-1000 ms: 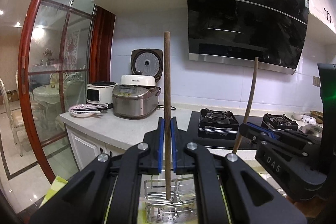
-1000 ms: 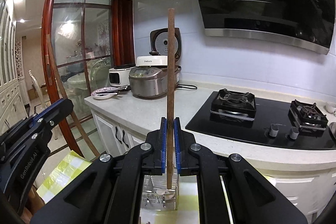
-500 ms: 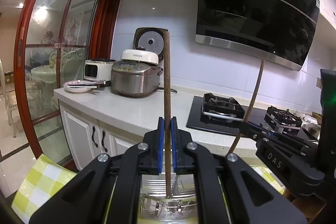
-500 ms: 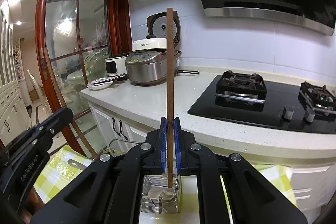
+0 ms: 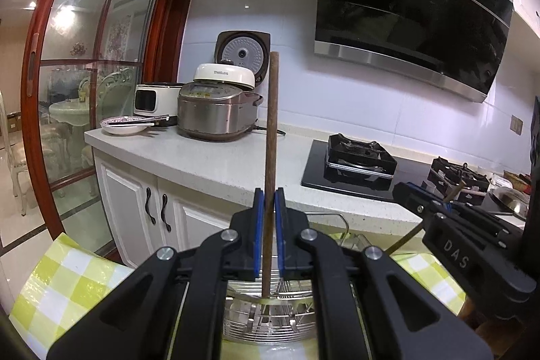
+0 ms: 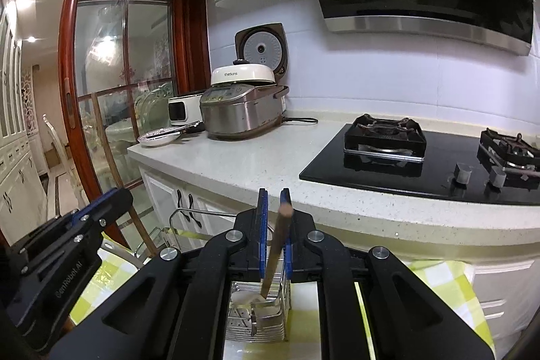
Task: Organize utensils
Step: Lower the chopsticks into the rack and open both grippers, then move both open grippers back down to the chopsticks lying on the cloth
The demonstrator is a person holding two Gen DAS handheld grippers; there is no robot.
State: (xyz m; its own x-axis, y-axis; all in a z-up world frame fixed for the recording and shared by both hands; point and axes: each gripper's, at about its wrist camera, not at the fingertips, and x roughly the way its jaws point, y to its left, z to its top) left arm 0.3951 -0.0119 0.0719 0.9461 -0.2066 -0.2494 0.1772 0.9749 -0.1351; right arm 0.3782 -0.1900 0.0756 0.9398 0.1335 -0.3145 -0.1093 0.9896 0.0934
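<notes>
left fingers [image 5: 266, 218] pinch an upright chopstick [image 5: 271, 137] above the rack [image 5: 270, 323]; right fingers [image 6: 273, 218] seem barely parted, their chopstick [image 6: 275, 253] tilting in.

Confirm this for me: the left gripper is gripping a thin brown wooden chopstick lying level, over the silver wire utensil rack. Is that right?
Not quite. The left gripper grips the thin brown wooden chopstick upright, not lying level, with its lower end over the silver wire utensil rack. The left wrist view shows it.
</notes>
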